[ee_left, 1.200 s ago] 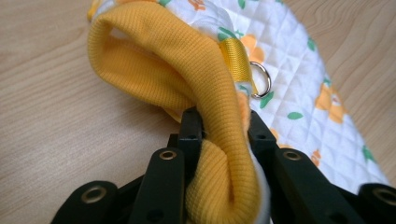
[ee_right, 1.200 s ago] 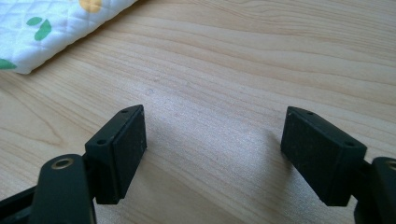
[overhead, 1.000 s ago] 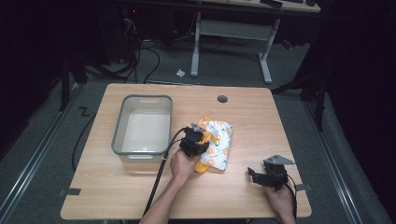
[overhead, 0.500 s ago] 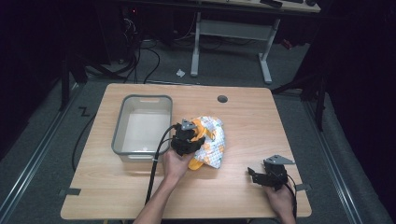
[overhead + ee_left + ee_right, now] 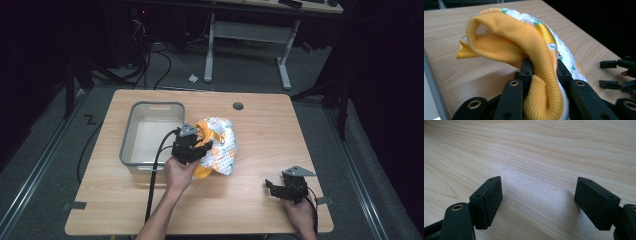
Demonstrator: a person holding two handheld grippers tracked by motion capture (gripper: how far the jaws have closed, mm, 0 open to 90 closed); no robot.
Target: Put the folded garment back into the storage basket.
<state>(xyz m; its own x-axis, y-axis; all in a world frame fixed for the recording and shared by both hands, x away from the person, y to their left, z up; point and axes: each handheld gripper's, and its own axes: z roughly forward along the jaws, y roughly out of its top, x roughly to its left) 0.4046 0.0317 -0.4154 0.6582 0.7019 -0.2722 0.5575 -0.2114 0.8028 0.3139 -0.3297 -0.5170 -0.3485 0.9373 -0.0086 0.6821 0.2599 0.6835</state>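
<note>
The wooden table (image 5: 260, 135) lies bare across its whole right half and along its far edge, apart from a small round hole (image 5: 238, 106) near that edge; the grey tub (image 5: 131, 140) sits on the left half, its long side parallel to the table's left edge, with bare wood between; just right of the tub lies the bundled cloth (image 5: 219, 145), white and patterned with an orange ribbed hem, close to the tub's right wall; the left gripper (image 5: 191, 148) sits at the cloth's near left side, jaws clamped on the orange hem (image 5: 541, 75); the right gripper (image 5: 280, 190) rests well right of the tub near the table's front edge, jaws spread wide over bare wood.
</note>
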